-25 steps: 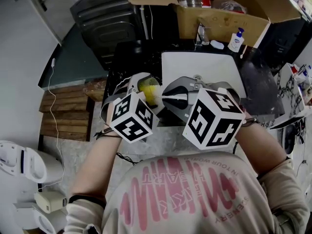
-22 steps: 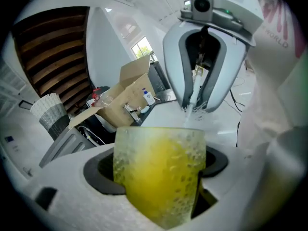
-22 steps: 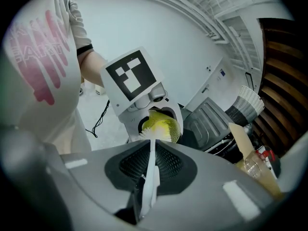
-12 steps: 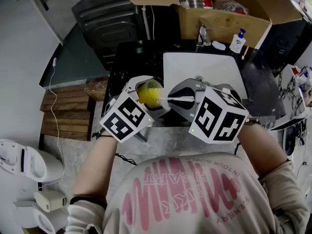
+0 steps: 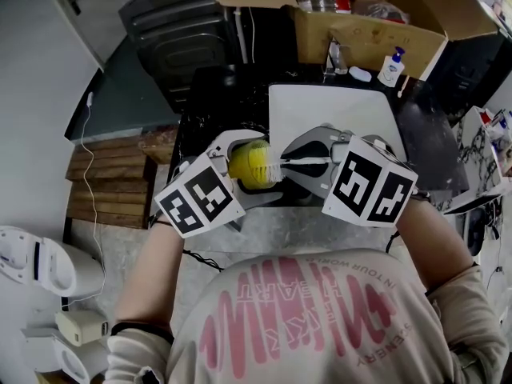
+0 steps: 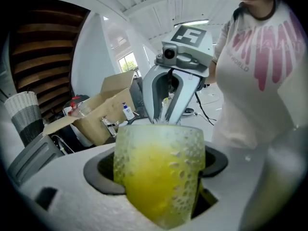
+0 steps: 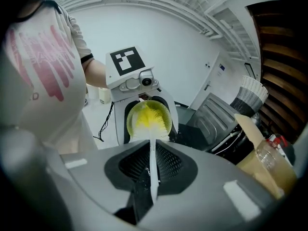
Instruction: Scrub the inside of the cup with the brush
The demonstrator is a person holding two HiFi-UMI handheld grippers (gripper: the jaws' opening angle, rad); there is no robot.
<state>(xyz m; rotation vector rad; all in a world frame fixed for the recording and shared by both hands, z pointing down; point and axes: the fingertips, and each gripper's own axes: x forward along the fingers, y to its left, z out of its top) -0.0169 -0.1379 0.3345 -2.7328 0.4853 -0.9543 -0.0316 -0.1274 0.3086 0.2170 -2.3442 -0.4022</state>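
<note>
A yellow textured cup (image 5: 249, 165) lies on its side between the jaws of my left gripper (image 5: 244, 166), its mouth turned toward my right gripper (image 5: 298, 163). Close up in the left gripper view the cup (image 6: 159, 170) fills the jaws, which are shut on it. My right gripper is shut on the thin white handle of a brush (image 7: 152, 163). The brush's white bristle head (image 7: 148, 121) sits inside the cup's mouth (image 7: 148, 117). The two grippers face each other above the counter's front edge.
Behind the grippers lies a white sink (image 5: 332, 110) in a dark counter (image 5: 208, 94). A tap (image 5: 330, 57) and a soap bottle (image 5: 388, 66) stand at the back, below an open cardboard box (image 5: 352, 14). At left are a dark appliance (image 5: 176, 30) and wooden slats (image 5: 108, 182).
The left gripper has tipped the cup further toward the right gripper, and the brush head has gone into the cup's mouth. Both grippers shifted slightly to the right.
</note>
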